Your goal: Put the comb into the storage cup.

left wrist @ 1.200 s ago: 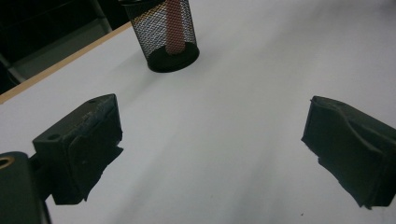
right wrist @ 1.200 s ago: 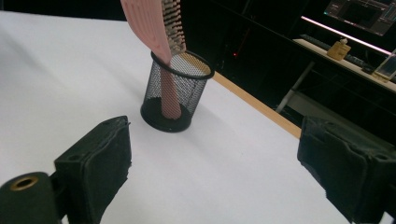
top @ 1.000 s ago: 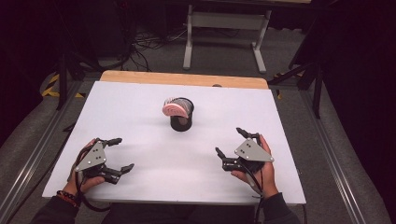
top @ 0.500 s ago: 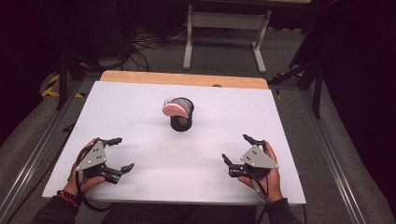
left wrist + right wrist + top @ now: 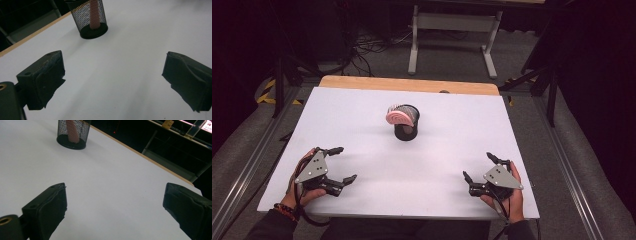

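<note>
A black mesh cup (image 5: 406, 125) stands upright in the middle of the white table (image 5: 362, 110), with a pink ridged thing (image 5: 395, 116) leaning out of it. My left gripper (image 5: 346, 163) rests near the front left, open and empty. My right gripper (image 5: 477, 165) is at the front right, its jaws having just been opening, with nothing between them. The left gripper view shows its wide-apart jaws (image 5: 112, 80) over bare table, with the cup (image 5: 91, 18) and the pink thing (image 5: 94, 12) ahead. The right gripper view has open jaws (image 5: 115, 205) and the cup (image 5: 73, 133) far off to the left.
A wooden strip (image 5: 407, 84) runs along the table's far edge. Beyond it stand a grey metal stand (image 5: 452, 30) and cables on the floor (image 5: 362, 50). Dark frame posts (image 5: 279, 85) flank the table at left and right.
My right gripper has moved to the right and nearer the table's front edge, sinking lower. The left gripper and the cup have stayed put.
</note>
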Tool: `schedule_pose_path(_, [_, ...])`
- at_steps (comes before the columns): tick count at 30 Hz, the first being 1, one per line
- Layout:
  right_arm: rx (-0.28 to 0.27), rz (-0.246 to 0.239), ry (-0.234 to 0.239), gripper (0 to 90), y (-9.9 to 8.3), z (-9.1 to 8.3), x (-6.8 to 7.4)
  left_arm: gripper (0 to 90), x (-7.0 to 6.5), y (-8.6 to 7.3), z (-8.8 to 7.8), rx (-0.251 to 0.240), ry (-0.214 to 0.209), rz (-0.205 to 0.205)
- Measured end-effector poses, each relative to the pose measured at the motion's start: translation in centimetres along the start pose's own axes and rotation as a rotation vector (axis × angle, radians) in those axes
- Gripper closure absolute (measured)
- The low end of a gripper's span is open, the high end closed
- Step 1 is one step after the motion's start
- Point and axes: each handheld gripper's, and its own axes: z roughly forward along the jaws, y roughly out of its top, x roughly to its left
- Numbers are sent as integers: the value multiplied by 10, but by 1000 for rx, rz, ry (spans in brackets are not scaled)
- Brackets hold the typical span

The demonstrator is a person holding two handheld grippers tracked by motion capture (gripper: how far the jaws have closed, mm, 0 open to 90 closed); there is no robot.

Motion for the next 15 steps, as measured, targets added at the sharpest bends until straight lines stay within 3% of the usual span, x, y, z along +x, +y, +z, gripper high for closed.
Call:
schedule_pose_path(3, [4,45,3,57,-7,-3,-4,49,0,0,1,-7,0,-5])
schedule_pose_path(15, [17,43,5,52,-14,0,-1,40,-2,1,1,-10,-1,1])
